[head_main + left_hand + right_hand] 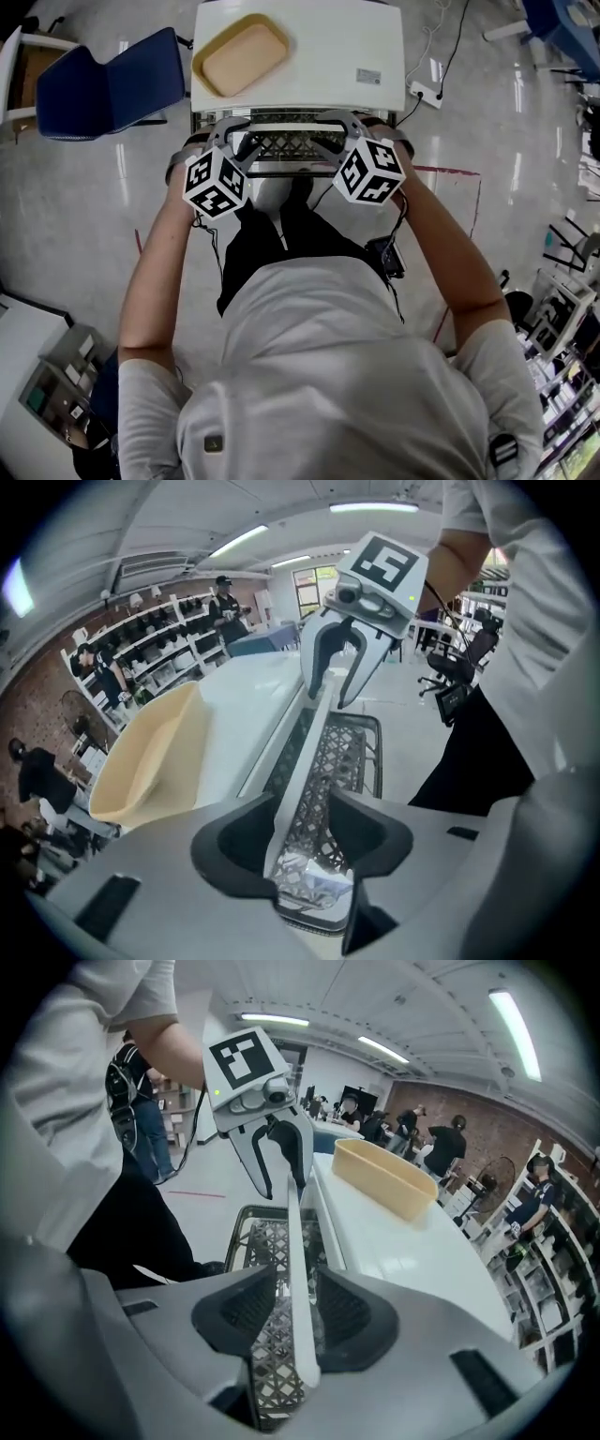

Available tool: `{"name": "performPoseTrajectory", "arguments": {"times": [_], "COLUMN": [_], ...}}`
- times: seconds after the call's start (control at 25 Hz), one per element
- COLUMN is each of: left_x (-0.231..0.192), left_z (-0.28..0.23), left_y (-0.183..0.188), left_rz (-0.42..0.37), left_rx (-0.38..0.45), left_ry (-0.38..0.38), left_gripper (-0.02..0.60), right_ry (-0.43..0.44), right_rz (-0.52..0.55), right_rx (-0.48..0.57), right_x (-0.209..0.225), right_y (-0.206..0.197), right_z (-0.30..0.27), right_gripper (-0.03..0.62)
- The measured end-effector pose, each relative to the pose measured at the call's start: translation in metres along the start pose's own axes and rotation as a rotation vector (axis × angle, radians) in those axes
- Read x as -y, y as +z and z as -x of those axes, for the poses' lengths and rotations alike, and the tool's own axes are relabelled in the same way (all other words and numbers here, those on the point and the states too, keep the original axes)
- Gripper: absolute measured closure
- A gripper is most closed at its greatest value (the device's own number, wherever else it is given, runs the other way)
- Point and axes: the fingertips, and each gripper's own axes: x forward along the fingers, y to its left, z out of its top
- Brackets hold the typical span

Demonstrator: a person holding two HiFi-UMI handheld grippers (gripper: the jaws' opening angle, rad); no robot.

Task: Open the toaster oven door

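- The toaster oven (347, 42) has a white top. Its door handle (314, 724), a white bar, runs just beside the front edge of that top.
- The left tool (305, 841) is at the left end of the oven's handle. Its jaws are spread and the bar passes between the pads unclamped.
- The right tool (295, 1307) straddles the handle's right end, jaws likewise apart, with a gap on either side of the bar.
- A tan tray (242, 54) lies on the left part of the oven's top.
- A wire mesh rack (354, 752) shows below the handle, on the person's side of the oven.
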Motion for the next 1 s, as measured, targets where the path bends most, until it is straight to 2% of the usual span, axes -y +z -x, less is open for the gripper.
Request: {"name": "performPoseTrajectory", "arguments": {"times": [0.08,0.32,0.52,0.8,1.0], "left_x": [0.0,-0.005,-0.011,-0.008,-0.007], "left_z": [-0.006,-0.022,-0.023,-0.026,-0.025], "left_y": [-0.005,-0.022,-0.024,-0.027,-0.029], "left_rz": [-0.05,-0.119,-0.131,-0.234,-0.249], "left_rx": [-0.037,-0.121,-0.117,-0.155,-0.159], "left_ry": [0.013,0.04,0.064,0.074,0.075], "left_gripper": [0.387,0.388,0.45,0.475,0.479], "right_ry": [0.005,0.024,-0.002,-0.04,-0.076], "right_rz": [0.018,0.033,0.054,0.097,0.143], "right_rx": [-0.026,-0.061,-0.078,-0.107,-0.137], "right_x": [0.0,-0.006,-0.004,-0.005,-0.007], "right_y": [-0.005,-0.011,-0.012,-0.012,-0.01], "right_z": [-0.008,-0.022,-0.027,-0.032,-0.034], "right_gripper": [0.448,0.456,0.482,0.502,0.503]}}
